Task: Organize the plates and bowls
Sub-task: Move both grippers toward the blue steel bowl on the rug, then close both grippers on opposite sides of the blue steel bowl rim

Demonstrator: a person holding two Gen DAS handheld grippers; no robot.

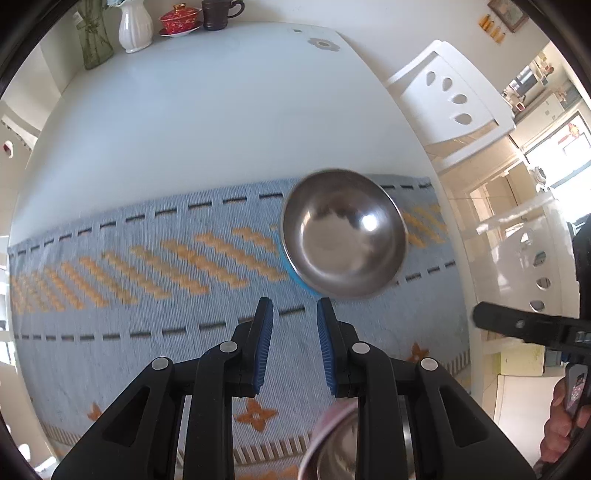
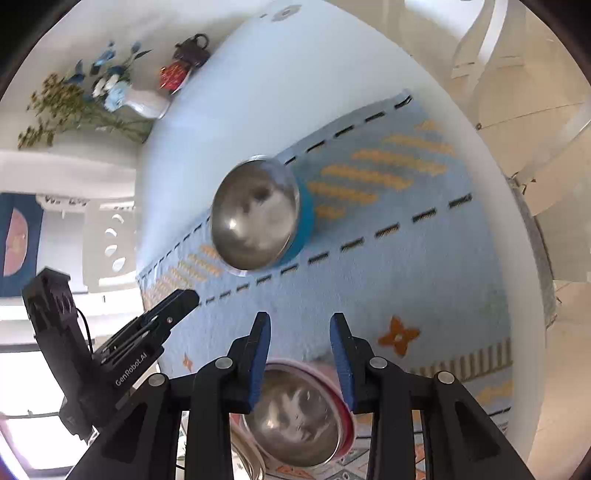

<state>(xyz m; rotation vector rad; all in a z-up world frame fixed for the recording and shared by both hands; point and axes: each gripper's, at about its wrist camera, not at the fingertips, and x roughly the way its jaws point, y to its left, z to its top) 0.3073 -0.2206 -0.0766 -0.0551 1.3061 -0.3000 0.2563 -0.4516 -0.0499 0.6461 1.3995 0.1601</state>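
A steel bowl with a blue outer wall [image 1: 343,236] [image 2: 258,214] stands on the light blue woven mat [image 1: 147,314] [image 2: 388,258], ahead of both grippers. A second steel bowl with a pink outer wall [image 2: 299,413] [image 1: 332,443] lies close under the grippers at the mat's near edge. My left gripper [image 1: 295,310] hovers over the mat short of the blue bowl, its blue pads a little apart with nothing between them. My right gripper [image 2: 300,325] stands open above the pink bowl's far rim and does not touch it. Each gripper shows in the other's view, the right [image 1: 480,317] and the left [image 2: 192,295].
The mat lies on a round white table [image 1: 184,129]. At the table's far edge stand a white vase [image 1: 135,27], a glass vase with stems [image 1: 94,40], a red lidded cup on a saucer [image 1: 180,18] and a dark mug [image 1: 218,14]. White chairs [image 1: 450,99] stand around the table.
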